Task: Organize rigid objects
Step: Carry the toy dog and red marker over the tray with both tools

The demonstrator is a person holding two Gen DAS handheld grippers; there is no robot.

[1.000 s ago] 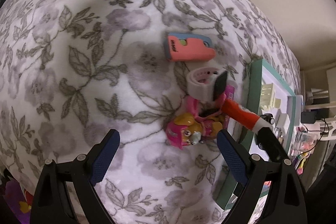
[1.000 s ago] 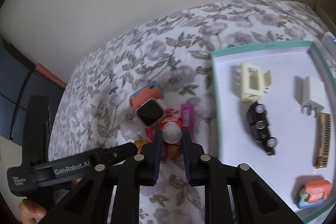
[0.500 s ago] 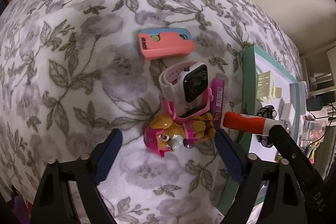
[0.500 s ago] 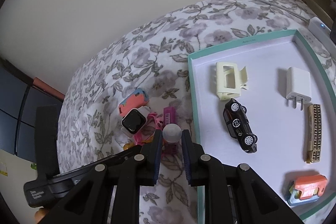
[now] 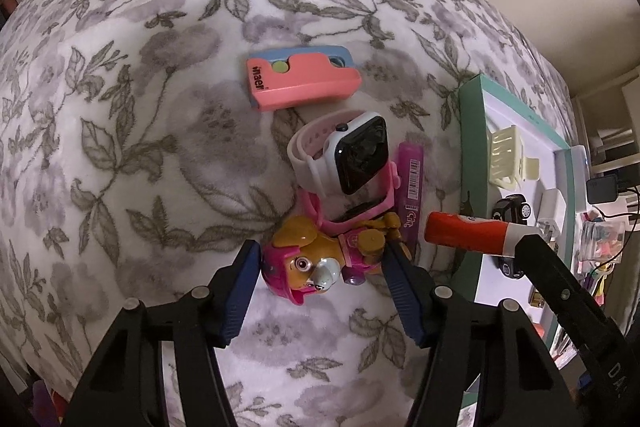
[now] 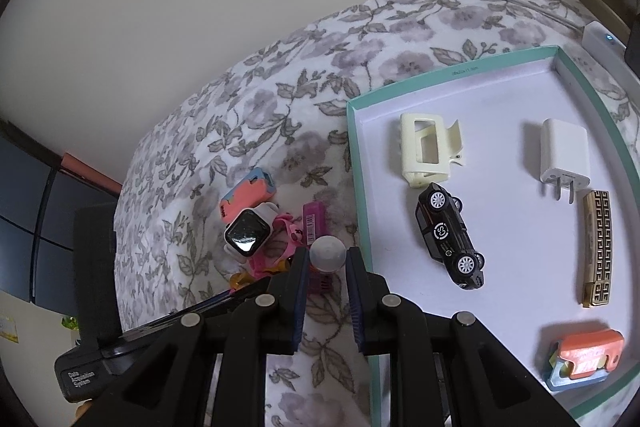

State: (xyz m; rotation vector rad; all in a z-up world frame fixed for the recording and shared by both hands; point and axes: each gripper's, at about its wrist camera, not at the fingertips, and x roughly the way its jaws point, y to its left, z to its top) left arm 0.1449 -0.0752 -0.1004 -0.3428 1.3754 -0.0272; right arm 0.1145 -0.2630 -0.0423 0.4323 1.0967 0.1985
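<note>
A: Left wrist view?
B: Left tongs (image 5: 320,269) at lower centre, jaws just been closing, half open around the pup figure (image 5: 316,259): tan head, pink helmet, lying on the floral bedspread (image 5: 120,131). Pads not yet pressing.
A: Right wrist view?
B: Right tongs (image 6: 328,261) clamped on the red-and-white tube (image 6: 328,254), lower centre, just left of the teal tray (image 6: 354,163).
</note>
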